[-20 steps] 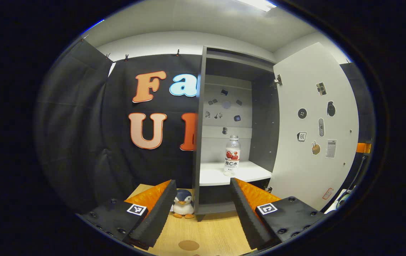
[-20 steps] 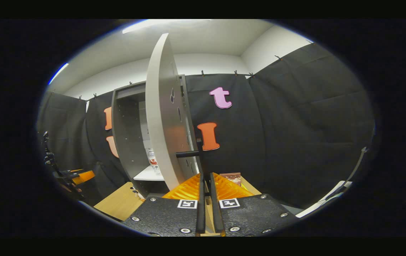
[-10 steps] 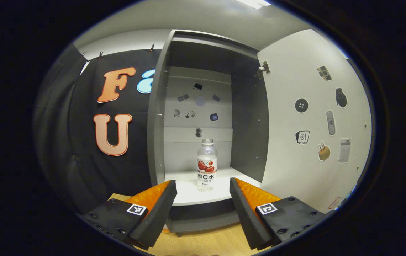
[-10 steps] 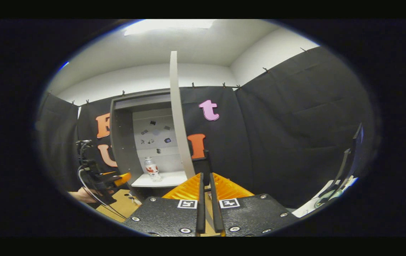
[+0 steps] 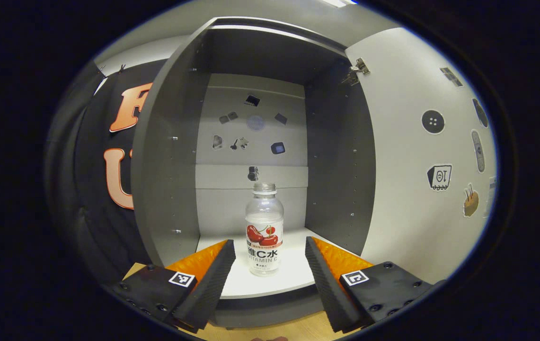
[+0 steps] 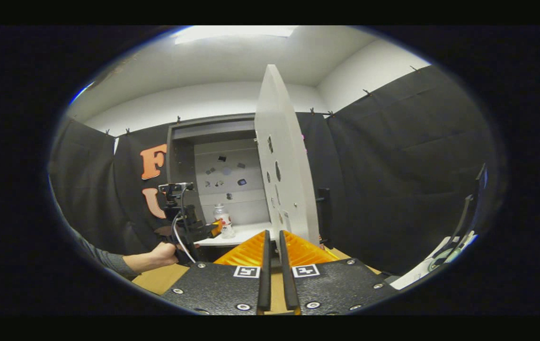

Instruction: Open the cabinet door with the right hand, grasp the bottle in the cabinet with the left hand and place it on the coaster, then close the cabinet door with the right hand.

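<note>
The grey cabinet (image 5: 170, 156) stands open, its white door (image 5: 411, 156) swung out to the right. A clear bottle (image 5: 264, 232) with a cherry label stands upright on the white shelf (image 5: 293, 274). My left gripper (image 5: 270, 265) is open, its fingers reaching either side of the bottle's base from just in front, not touching it. In the right gripper view the door (image 6: 284, 170) is nearly edge-on and its dark handle (image 6: 324, 215) sits to the right. My right gripper (image 6: 273, 265) is shut on nothing, below the door's edge. A hand (image 6: 165, 253) holds the left gripper (image 6: 213, 228) near the bottle (image 6: 224, 222).
Small stickers dot the cabinet's back panel (image 5: 251, 123) and the inside of the door. The wooden table (image 6: 156, 279) lies under the cabinet. Cables and equipment (image 6: 449, 251) sit at the far right in the right gripper view.
My left gripper moved forward up to the shelf, so the bottle now sits between its fingertips. The right gripper drew left off the handle; the door stays open.
</note>
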`<state>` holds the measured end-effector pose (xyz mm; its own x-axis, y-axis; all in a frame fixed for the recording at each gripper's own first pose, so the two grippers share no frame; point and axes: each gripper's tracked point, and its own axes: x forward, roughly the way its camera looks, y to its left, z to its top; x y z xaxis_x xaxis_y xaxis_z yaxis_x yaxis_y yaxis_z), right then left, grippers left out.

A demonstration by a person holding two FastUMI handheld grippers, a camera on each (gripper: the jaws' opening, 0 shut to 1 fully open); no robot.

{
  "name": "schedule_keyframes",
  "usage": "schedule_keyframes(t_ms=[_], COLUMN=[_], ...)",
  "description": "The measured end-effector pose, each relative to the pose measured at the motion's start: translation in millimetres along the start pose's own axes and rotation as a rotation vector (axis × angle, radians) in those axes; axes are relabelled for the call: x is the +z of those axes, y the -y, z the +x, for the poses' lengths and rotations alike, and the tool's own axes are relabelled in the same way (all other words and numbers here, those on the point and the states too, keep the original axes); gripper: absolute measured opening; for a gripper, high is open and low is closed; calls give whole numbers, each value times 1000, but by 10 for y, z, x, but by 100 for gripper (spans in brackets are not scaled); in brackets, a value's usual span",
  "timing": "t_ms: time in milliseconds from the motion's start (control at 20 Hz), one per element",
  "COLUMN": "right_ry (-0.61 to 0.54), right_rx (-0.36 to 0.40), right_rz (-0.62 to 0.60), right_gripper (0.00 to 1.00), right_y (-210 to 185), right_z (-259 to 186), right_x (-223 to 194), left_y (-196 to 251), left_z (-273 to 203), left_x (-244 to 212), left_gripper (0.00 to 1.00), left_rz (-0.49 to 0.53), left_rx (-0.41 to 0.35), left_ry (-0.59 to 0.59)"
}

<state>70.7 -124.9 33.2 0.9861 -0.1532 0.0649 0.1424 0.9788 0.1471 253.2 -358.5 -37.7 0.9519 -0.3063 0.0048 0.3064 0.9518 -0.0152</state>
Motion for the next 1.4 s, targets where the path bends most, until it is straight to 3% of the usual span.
schedule_keyframes(t_ms=[100, 800, 850, 900, 950, 1400], right_ry=[-14, -99, -107, -112, -115, -130], right_rx=[3, -35, -37, -38, -40, 14], right_rz=[5, 23, 23, 20, 18, 61], right_gripper=[11, 11, 11, 11, 11, 11], right_y=[-82, -251, -252, -259, -253, -307], right_z=[17, 529, 537, 533, 525, 340], right_x=[-23, -323, -349, -372, -383, -450], left_y=[-42, -96, -108, -110, -107, -195], left_z=[152, 1043, 1049, 1044, 1037, 830], left_x=[-12, -279, -272, -287, -287, -122], left_gripper=[94, 97, 99, 86, 85, 85], left_rz=[15, 28, 27, 24, 22, 15], left_rx=[14, -3, 4, 6, 3, 10], left_ry=[6, -25, -24, -25, -27, 18])
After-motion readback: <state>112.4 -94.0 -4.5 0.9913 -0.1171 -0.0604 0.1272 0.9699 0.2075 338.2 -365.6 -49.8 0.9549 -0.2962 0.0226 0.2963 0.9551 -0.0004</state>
